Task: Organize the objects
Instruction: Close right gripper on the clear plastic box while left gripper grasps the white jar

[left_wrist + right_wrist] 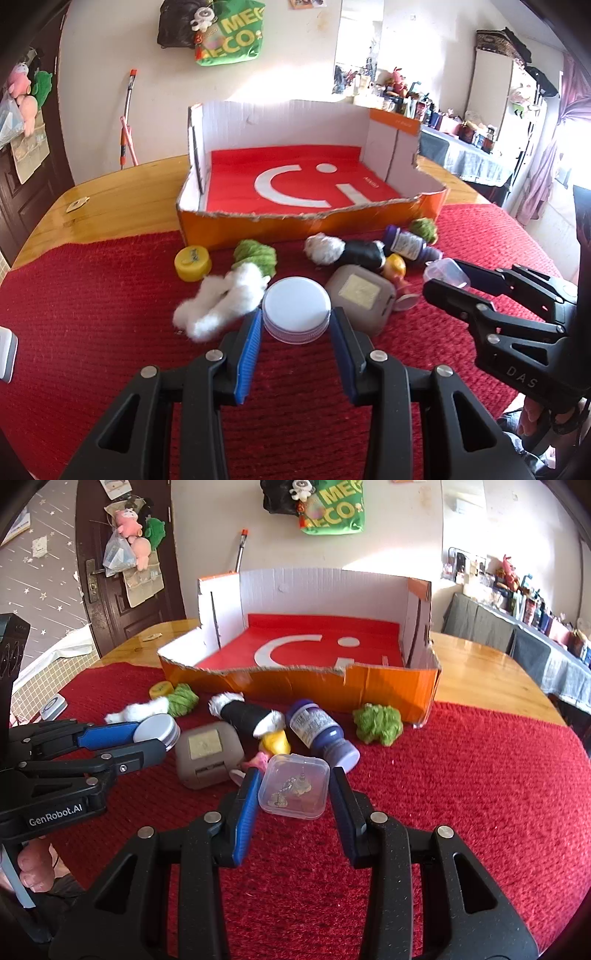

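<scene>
The left gripper [295, 325] is clamped on a round white-lidded jar [296, 308], both blue pads pressed to its sides; the jar sits upright on the red knitted cloth [110, 295], lid facing up, with no long axis to speak of. Just left of that gripper's tip lies a white fluffy tuft [225, 301], and just right of it a grey case [360, 293]. The right gripper [293, 792] closes on a small clear plastic box [294, 787], pads touching its left and right walls; the box lies flat, its lid up, small metal bits inside. Just beyond this gripper a purple bottle [321, 731] lies on its side, long axis running away and to the left, white cap toward the gripper. Farther ahead of both stands the open orange cardboard box [388, 690], red-lined.
</scene>
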Demonstrator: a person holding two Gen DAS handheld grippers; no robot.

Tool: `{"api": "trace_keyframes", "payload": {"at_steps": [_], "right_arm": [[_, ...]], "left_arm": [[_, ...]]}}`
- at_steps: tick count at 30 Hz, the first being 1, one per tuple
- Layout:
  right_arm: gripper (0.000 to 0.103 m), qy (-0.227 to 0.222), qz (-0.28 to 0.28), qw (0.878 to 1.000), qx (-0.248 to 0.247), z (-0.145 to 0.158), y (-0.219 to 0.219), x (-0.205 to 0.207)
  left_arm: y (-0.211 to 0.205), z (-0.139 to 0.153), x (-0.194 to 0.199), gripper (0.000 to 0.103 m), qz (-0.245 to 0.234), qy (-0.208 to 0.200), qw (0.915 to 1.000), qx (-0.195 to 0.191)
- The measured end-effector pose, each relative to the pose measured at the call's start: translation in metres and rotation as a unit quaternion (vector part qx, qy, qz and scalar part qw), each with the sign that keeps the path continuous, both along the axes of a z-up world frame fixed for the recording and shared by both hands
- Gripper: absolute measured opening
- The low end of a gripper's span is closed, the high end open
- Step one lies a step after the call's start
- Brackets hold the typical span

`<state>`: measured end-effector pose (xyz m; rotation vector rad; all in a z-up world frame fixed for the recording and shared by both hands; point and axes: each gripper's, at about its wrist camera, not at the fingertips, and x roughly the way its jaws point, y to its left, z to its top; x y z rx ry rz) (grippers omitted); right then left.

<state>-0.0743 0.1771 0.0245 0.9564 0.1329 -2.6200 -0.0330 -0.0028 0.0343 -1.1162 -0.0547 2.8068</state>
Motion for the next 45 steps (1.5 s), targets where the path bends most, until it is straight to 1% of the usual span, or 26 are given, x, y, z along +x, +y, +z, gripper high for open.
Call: {"api": "trace_keyframes", "payload": {"at_steps": [9, 20, 25, 30, 37, 45], "right_arm": [[0.036, 0.01, 0.008, 1.0, -0.003, 0.011, -0.003, -0.002], [0.036, 0.012, 0.02, 0.999, -0.021, 0.025, -0.003, -0.013], [0.036, 0.012, 0.025, 0.999, -0.027, 0.031, -0.003, -0.02], [0.036, 0.012, 0.027, 0.999, -0.032, 0.036, -0.002, -0.027], [0.036, 0.019, 0.033, 0.999, -0.033, 0.045, -0.005, -0.036], [0.036, 0.018, 0.037, 0.998, -0.036, 0.051, -0.006, -0.053]], "left_arm": [[0.004, 0.005, -0.004, 0.039, -0.005, 0.005, 1.0, -0.003], [0.006, 0.024, -0.014, 0.039, -0.005, 0.025, 0.9996, -0.009], [0.003, 0.028, -0.022, 0.039, -0.004, 0.024, 0.9997, -0.001], [0.002, 0.032, -0.03, 0.039, -0.005, 0.022, 0.9997, -0.004], [0.004, 0.041, -0.043, 0.039, -0.007, 0.03, 0.9995, -0.007], [0.002, 0.044, -0.061, 0.039, -0.01, 0.023, 0.9997, -0.004]]}}
